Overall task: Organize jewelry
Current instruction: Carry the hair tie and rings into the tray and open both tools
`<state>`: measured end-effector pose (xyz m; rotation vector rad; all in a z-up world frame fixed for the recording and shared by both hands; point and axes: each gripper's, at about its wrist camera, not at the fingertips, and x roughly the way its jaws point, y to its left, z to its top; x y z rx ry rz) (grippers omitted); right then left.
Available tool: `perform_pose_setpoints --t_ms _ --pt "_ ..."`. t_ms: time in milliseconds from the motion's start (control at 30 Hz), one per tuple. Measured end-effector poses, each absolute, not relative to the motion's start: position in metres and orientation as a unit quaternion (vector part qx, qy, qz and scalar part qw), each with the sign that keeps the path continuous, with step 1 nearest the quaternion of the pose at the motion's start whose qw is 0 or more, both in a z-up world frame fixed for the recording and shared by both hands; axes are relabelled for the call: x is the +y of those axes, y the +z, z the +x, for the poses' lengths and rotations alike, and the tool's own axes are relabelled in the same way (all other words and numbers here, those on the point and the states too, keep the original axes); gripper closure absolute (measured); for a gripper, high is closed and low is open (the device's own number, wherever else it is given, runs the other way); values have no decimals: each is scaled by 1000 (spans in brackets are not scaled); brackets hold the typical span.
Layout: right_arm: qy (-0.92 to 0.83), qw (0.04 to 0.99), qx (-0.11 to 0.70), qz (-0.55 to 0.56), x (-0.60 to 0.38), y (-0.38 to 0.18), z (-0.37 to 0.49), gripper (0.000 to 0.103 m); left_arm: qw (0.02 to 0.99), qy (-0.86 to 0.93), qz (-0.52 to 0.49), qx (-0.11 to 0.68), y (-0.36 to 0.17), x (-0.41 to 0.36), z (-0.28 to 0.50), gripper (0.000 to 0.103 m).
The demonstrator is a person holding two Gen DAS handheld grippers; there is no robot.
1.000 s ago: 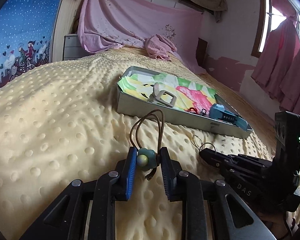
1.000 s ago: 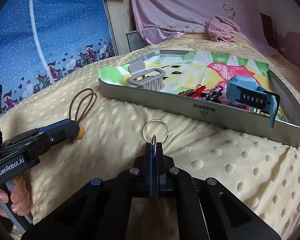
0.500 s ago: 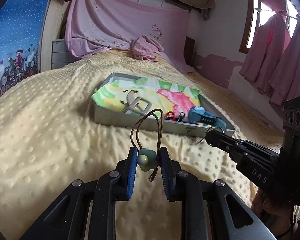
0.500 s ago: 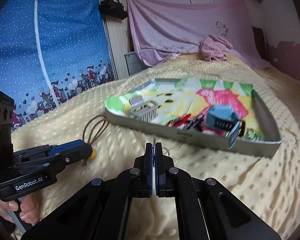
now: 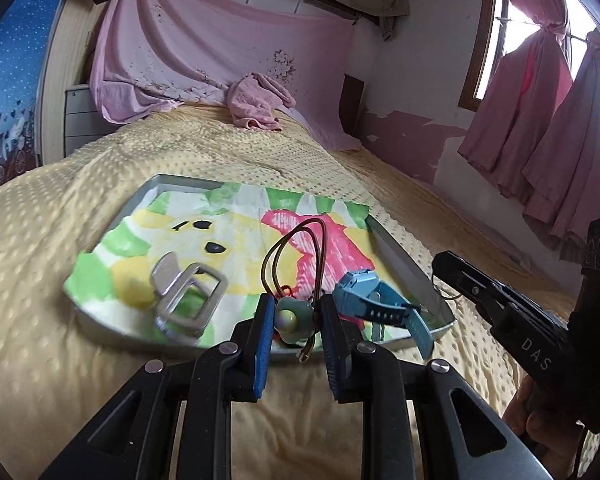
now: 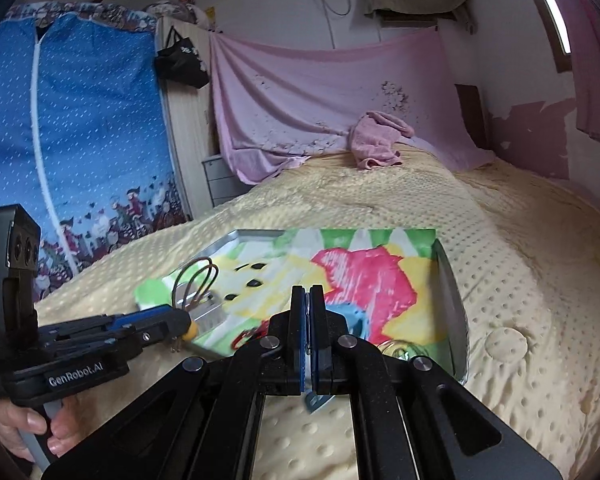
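Note:
My left gripper (image 5: pixel 295 320) is shut on a hair tie with a green flower bead (image 5: pixel 292 318); its brown loop (image 5: pixel 296 256) stands up over the near edge of the metal tray (image 5: pixel 404 256). The tray is lined with a colourful cloth (image 5: pixel 236 232) and holds a silver buckle (image 5: pixel 188 296), a blue watch (image 5: pixel 374 300) and red-black cords. My right gripper (image 6: pixel 308 332) is shut on a thin metal ring (image 6: pixel 308 344), seen edge-on between the pads, above the tray's near side. The left gripper also shows in the right wrist view (image 6: pixel 180 322).
The tray (image 6: pixel 456 308) lies on a yellow dotted bedspread (image 5: pixel 40 280). A pink towel (image 5: pixel 256 100) lies at the head of the bed. Pink curtains (image 5: pixel 548 120) hang at the right, and a blue patterned wardrobe cover (image 6: pixel 80 140) stands at the left.
Both grippers have risen from the bedspread and moved forward over the tray's near edge, each keeping its item. The tray now looks closer in both views.

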<state>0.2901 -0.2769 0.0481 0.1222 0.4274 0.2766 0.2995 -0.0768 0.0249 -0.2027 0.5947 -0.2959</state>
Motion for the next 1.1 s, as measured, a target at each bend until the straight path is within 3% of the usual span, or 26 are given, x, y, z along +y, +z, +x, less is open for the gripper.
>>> perform_pose_setpoints --t_ms 300,800,867,933,1000,1100 --pt "131 953 268 53 -264 9 331 101 925 -152 -92 336 0 -87 339 81" --pt "107 952 282 54 -268 0 333 96 926 -148 -109 331 -3 -86 341 81" --pt "101 953 281 50 -268 0 333 93 927 -145 -108 330 -4 -85 340 81" --pt "94 954 282 44 -268 1 333 77 927 -141 -106 330 -4 -86 340 81" --pt "89 954 281 45 -270 2 331 68 928 -139 -105 330 -3 -86 339 80" --pt "88 955 280 48 -272 3 331 68 928 -137 -104 329 -3 -86 338 79"
